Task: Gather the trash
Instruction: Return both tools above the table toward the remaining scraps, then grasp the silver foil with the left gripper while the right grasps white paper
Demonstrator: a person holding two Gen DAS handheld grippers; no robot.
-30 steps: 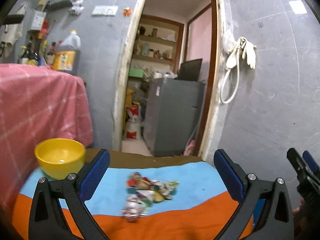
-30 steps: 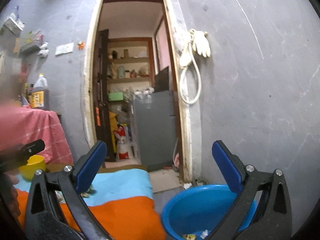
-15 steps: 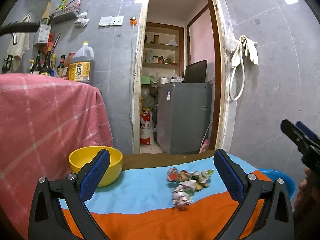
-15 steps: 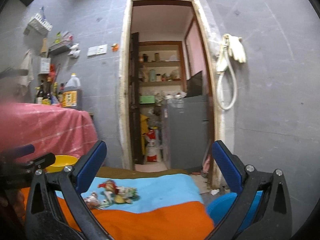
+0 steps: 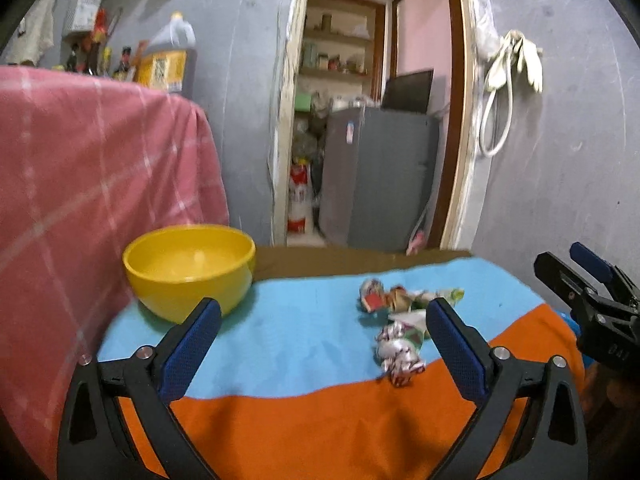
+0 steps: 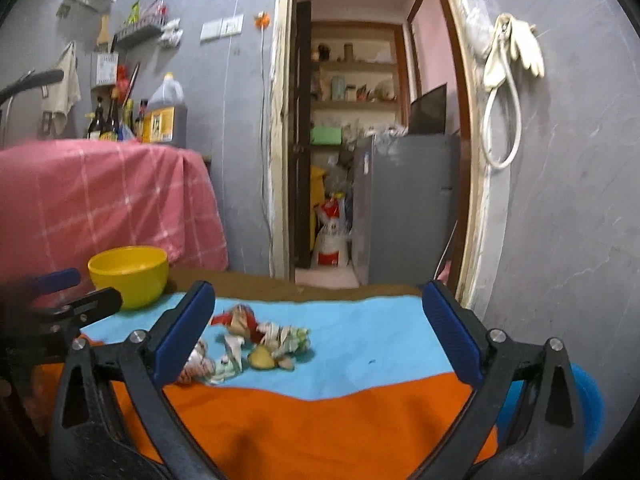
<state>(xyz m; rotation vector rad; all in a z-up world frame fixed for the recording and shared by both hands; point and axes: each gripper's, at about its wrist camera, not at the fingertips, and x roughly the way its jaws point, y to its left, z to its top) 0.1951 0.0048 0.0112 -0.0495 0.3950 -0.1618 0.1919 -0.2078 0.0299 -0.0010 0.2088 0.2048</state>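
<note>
A pile of crumpled wrappers and peel, the trash (image 5: 400, 320), lies on the blue and orange cloth of the table (image 5: 300, 344); it also shows in the right wrist view (image 6: 256, 344). My left gripper (image 5: 322, 320) is open and empty, above the near side of the table, left of the trash. My right gripper (image 6: 320, 304) is open and empty, with the trash just inside its left finger. It appears at the right edge of the left wrist view (image 5: 576, 276).
A yellow bowl (image 5: 190, 268) stands at the table's far left, also seen from the right wrist (image 6: 128, 274). A blue basin (image 6: 588, 404) sits low beside the table's right end. A pink-covered counter (image 5: 88, 184) rises at the left. A doorway (image 6: 360, 152) lies behind.
Both grippers have swung left and lowered toward the table. The trash pile now sits nearer and larger in both views. The blue basin has slid to the right edge.
</note>
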